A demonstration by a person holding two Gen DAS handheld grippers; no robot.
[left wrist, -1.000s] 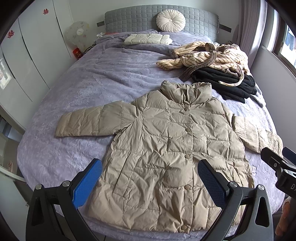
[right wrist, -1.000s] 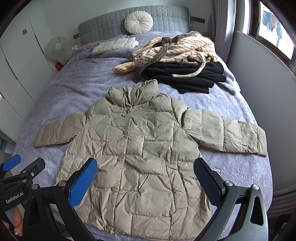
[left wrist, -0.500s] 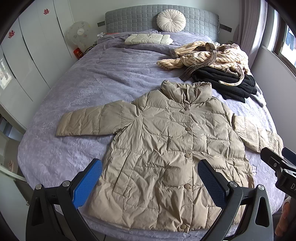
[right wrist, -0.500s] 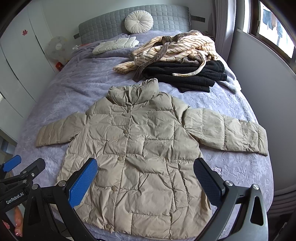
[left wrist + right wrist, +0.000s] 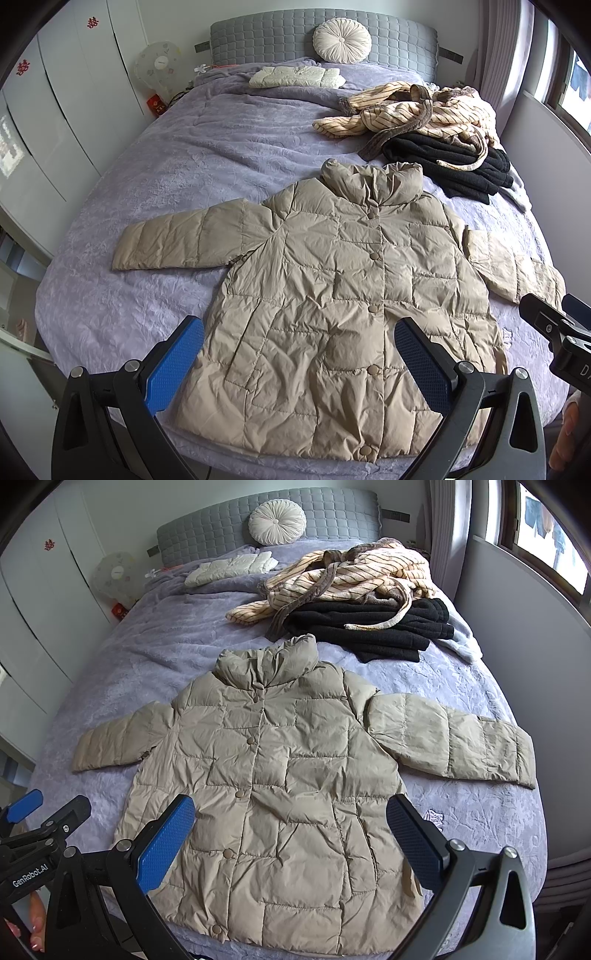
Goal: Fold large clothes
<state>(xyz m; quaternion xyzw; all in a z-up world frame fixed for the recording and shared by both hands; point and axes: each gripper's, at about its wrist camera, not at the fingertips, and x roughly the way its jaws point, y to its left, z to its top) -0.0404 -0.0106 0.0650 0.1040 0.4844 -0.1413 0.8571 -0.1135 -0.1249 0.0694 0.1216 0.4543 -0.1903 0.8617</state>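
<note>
A beige quilted puffer jacket [image 5: 347,291] lies flat, face up and buttoned, on the purple bed cover, both sleeves spread out; it also shows in the right wrist view [image 5: 280,782]. My left gripper [image 5: 299,363] is open and empty, hovering above the jacket's hem. My right gripper [image 5: 291,843] is open and empty too, above the lower part of the jacket. The right gripper's side shows at the right edge of the left wrist view [image 5: 554,332]. The left gripper's side shows at the left edge of the right wrist view [image 5: 40,830].
A striped beige robe [image 5: 417,110] lies over folded black clothes [image 5: 454,162] at the bed's far right. A folded cream garment [image 5: 295,76] and a round cushion [image 5: 341,40] sit by the grey headboard. White wardrobes [image 5: 55,110] and a fan [image 5: 159,66] stand left; a wall stands right.
Both grippers have drifted very slightly relative to the bed. The jacket has not moved, and both grippers stay open.
</note>
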